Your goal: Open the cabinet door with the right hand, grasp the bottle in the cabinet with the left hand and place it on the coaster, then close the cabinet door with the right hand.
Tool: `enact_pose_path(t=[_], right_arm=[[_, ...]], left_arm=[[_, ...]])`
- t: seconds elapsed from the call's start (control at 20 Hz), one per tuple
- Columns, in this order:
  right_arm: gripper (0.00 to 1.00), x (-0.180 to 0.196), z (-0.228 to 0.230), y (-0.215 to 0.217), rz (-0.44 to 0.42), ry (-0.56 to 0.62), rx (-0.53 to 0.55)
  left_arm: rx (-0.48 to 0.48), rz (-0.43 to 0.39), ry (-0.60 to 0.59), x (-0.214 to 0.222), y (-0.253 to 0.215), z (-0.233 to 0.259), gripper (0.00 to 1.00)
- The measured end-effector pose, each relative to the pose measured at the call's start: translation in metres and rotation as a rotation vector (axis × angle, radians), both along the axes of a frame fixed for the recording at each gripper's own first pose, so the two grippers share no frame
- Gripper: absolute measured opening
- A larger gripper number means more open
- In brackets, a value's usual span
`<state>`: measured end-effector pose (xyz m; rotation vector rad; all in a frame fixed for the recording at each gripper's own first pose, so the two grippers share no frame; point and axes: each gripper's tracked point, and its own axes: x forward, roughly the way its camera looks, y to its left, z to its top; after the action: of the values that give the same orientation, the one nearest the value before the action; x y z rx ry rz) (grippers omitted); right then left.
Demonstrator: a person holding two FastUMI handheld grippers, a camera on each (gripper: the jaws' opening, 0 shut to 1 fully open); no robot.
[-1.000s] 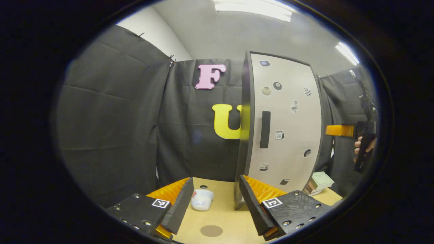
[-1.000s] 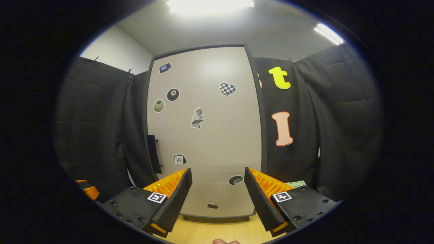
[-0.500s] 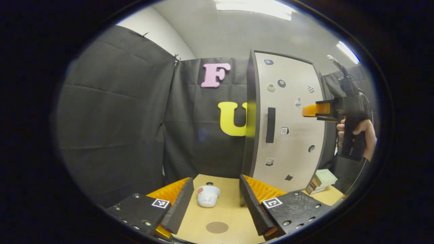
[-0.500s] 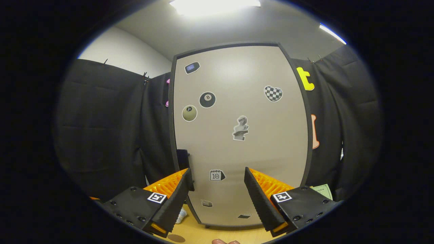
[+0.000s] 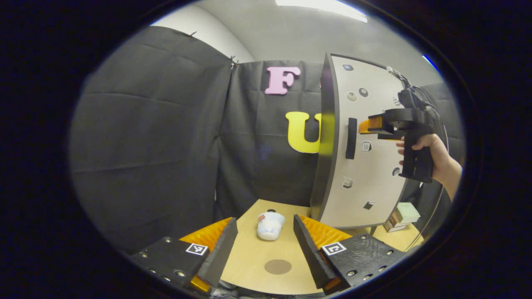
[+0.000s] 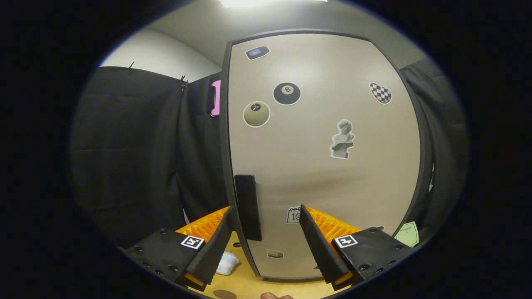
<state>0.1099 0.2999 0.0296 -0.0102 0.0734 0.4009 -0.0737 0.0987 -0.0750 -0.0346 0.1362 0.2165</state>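
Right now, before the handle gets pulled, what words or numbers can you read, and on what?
"8": on the black ball sticker on the cabinet door.
"1" and a partly hidden second figure: on the calendar sticker low on that door.
Beige ball sticker: its mark is too small to read.
Pale green box beside the door: print too small to read.
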Motion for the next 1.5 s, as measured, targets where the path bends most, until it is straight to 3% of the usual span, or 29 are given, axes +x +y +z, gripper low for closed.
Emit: enact_pose_path(t=[0.3,0.55,0.6,0.65,0.8,1.15,1.35,1.4,1.5], right_arm=[[0.98,0.025,-0.012,0.020,-0.060,0.006,-0.057],[0.96,0.037,-0.022,0.034,-0.087,0.021,-0.095],[0.83,0.038,-0.023,0.037,-0.088,0.028,-0.102],[0.82,0.039,-0.026,0.040,-0.090,0.036,-0.108],[0.41,0.042,-0.026,0.037,-0.142,0.046,-0.108],[0.34,0.042,-0.026,0.039,-0.169,0.070,-0.064],[0.22,0.043,-0.028,0.039,-0.116,0.094,-0.054],[0.13,0.038,-0.027,0.038,-0.111,0.100,-0.050],[0.14,0.039,-0.026,0.037,-0.090,0.099,-0.082]], left_arm=[[-0.065,0.060,0.018,-0.010,0.023,-0.015,0.83],[-0.059,0.067,0.025,-0.016,0.027,-0.021,0.83],[-0.049,0.061,0.028,-0.016,0.027,-0.021,0.83],[-0.038,0.058,0.030,-0.016,0.026,-0.021,0.82],[-0.002,0.071,0.029,-0.019,0.029,-0.019,0.83],[0.009,0.063,0.028,-0.025,0.028,-0.016,0.82],[0.033,0.048,0.013,-0.035,0.024,-0.007,0.84],[0.037,0.045,0.010,-0.037,0.022,-0.005,0.83],[0.037,0.038,0.006,-0.035,0.016,-0.006,0.82]])
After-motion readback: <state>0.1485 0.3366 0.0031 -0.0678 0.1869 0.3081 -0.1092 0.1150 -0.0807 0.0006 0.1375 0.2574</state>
